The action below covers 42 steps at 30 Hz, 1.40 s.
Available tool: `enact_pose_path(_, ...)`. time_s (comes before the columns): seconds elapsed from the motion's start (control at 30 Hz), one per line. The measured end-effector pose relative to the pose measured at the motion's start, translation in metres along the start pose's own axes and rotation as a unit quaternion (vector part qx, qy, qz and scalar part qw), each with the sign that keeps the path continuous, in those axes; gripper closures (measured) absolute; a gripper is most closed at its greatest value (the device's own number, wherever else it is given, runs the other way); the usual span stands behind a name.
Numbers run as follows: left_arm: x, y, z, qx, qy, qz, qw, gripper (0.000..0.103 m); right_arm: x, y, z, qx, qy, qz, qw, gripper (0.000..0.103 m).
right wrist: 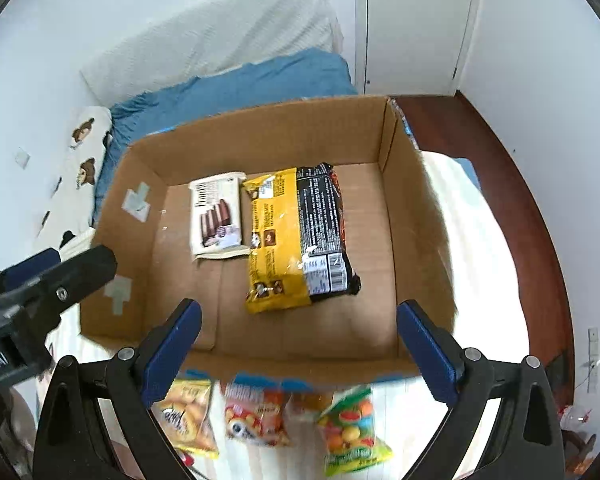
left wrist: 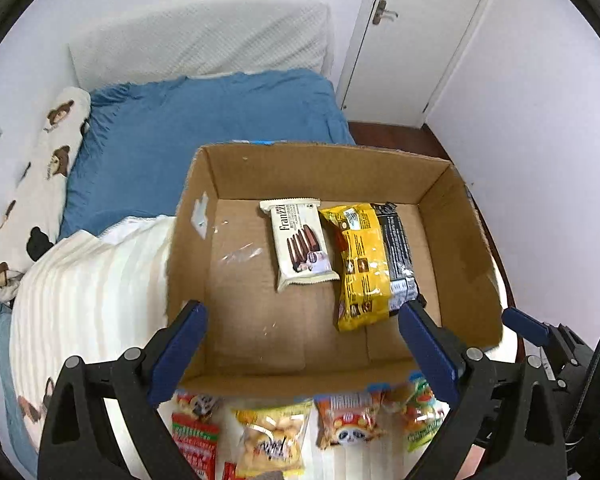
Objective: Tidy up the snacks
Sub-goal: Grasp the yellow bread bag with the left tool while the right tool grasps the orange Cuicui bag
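Both claws hover wide apart and empty above the near edge of the cardboard box (left wrist: 464, 240), touching nothing. From the left wrist view, the left claw (left wrist: 302, 312) spreads its blue-padded fingers (left wrist: 178, 350) over the box's front wall; the right claw (right wrist: 298, 312) does the same a little further toward the box's right side.

Inside the box, toward its far wall, lies a white wafer pack (left wrist: 302, 244) printed with brown wafers. Touching it on the box's right side is a larger yellow and black bag (left wrist: 370, 264), lying flat and reaching closer to the front wall.

Just outside the front wall, a row of small snack packets rests on the striped white blanket (left wrist: 84, 292): a red packet (left wrist: 196, 436), a yellow biscuit packet (left wrist: 272, 440), an orange panda packet (left wrist: 348, 420), and a green candy packet (right wrist: 354, 428). Motion blur softens their print.

Behind the box stretches the blue bed sheet (left wrist: 204, 120).
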<state>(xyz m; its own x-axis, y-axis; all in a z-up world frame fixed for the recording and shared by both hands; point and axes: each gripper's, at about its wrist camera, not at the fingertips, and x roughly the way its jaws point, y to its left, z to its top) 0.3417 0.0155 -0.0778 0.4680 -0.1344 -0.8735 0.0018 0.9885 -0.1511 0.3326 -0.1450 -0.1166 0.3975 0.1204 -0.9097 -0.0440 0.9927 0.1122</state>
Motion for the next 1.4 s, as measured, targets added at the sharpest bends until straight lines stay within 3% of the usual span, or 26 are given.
enact_pose_path(0.27, -0.052, 0.004, -0.031, -0.003, -0.029, -0.001, 0.9996, 0.005, -0.059, 0.001, -0.033, 0.005, -0.040, 0.017, 0.999, 0.003)
enact_pose_path(0.5, -0.074, 0.020, -0.070, -0.033, -0.017, 0.001, 0.9993, 0.005, -0.072, -0.014, -0.071, 0.036, -0.005, 0.053, 0.998, 0.003)
enact_pose_path(0.6, -0.056, 0.033, -0.093, -0.054, 0.014, 0.019, 0.9983, 0.005, -0.050, -0.024, -0.089, 0.055, 0.033, 0.064, 0.996, 0.003)
enact_pose_path(0.77, 0.016, 0.042, -0.129, -0.064, 0.103, 0.036, 0.9920, 0.005, 0.001, -0.033, -0.114, 0.085, 0.090, 0.093, 0.988, 0.003)
enact_pose_path(0.83, 0.055, 0.040, -0.143, -0.059, 0.147, 0.038, 0.9866, 0.005, 0.017, -0.032, -0.119, 0.089, 0.103, 0.095, 0.986, 0.015)
enact_pose_path(0.93, 0.102, 0.034, -0.156, -0.045, 0.196, 0.042, 0.9786, 0.005, 0.033, -0.030, -0.123, 0.090, 0.117, 0.093, 0.985, 0.023)
enact_pose_path(1.0, 0.122, 0.030, -0.159, -0.035, 0.207, 0.044, 0.9767, 0.010, 0.042, -0.027, -0.121, 0.088, 0.121, 0.091, 0.985, 0.023)
enact_pose_path(1.03, 0.127, 0.030, -0.160, -0.031, 0.206, 0.047, 0.9768, 0.020, 0.047, -0.024, -0.120, 0.085, 0.124, 0.089, 0.985, 0.023)
enact_pose_path(1.07, 0.129, 0.031, -0.161, -0.031, 0.207, 0.055, 0.9763, 0.046, 0.053, -0.020, -0.118, 0.083, 0.128, 0.088, 0.984, 0.023)
enact_pose_path(1.2, 0.121, 0.054, -0.166, -0.075, 0.194, 0.055, 0.9766, 0.049, 0.079, -0.002, -0.112, 0.073, 0.144, 0.080, 0.984, 0.023)
enact_pose_path(1.4, 0.117, 0.078, -0.177, -0.098, 0.198, 0.063, 0.9731, 0.049, 0.122, 0.029, -0.115, 0.050, 0.177, 0.047, 0.982, 0.023)
